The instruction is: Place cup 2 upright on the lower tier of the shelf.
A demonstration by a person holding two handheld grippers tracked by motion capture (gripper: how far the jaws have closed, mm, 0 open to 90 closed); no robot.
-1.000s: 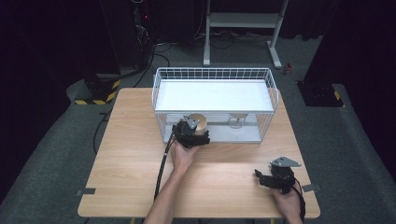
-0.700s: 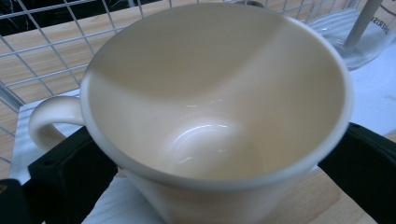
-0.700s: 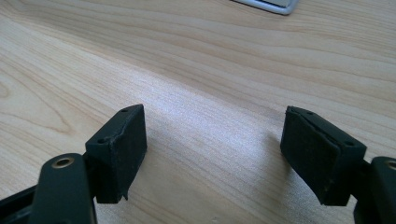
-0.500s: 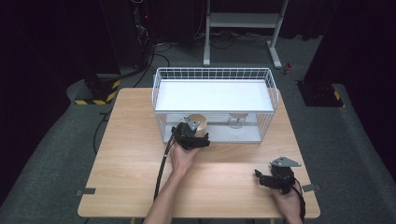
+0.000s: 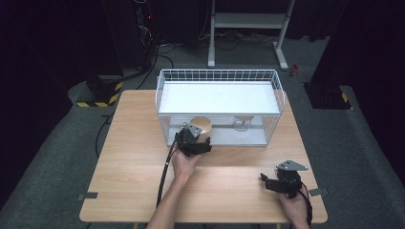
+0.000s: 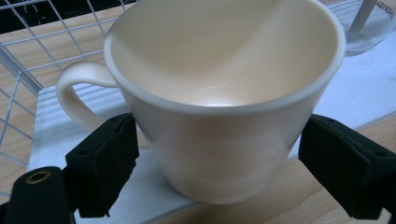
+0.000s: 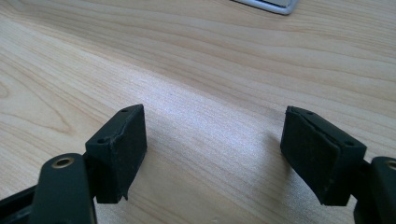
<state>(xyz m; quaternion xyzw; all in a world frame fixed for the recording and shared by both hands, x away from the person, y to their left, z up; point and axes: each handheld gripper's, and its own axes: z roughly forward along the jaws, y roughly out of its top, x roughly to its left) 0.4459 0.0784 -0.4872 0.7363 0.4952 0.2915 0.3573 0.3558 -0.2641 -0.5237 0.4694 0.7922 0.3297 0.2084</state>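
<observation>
Reaching into the lower tier of the white wire basket [image 5: 162,100], the left gripper [image 5: 203,143] is seen in the high view at the basket's open front, with a cream mug [image 5: 202,126] just beyond it. In the left gripper view, the mug [image 6: 224,116] is shown between the two black jaws, its base resting partly on the basket's white floor panel [image 6: 60,121] and overhanging the edge toward the wooden table [image 6: 299,200]. The jaws have just been closing; the left pad [image 6: 109,154] appears to touch the mug's wall below the handle, while a narrow gap is seen between the right pad [image 6: 341,158] and the wall, so a firm grip is not established. The mug is tilted slightly, mouth toward the camera, handle to the view's left. A glass object [image 6: 369,28] is visible behind it on the same panel. The right gripper [image 5: 274,183] is held low over the table's near right corner; in the right gripper view its jaws are spread wide over bare wood [image 7: 210,140], with nothing between them.
</observation>
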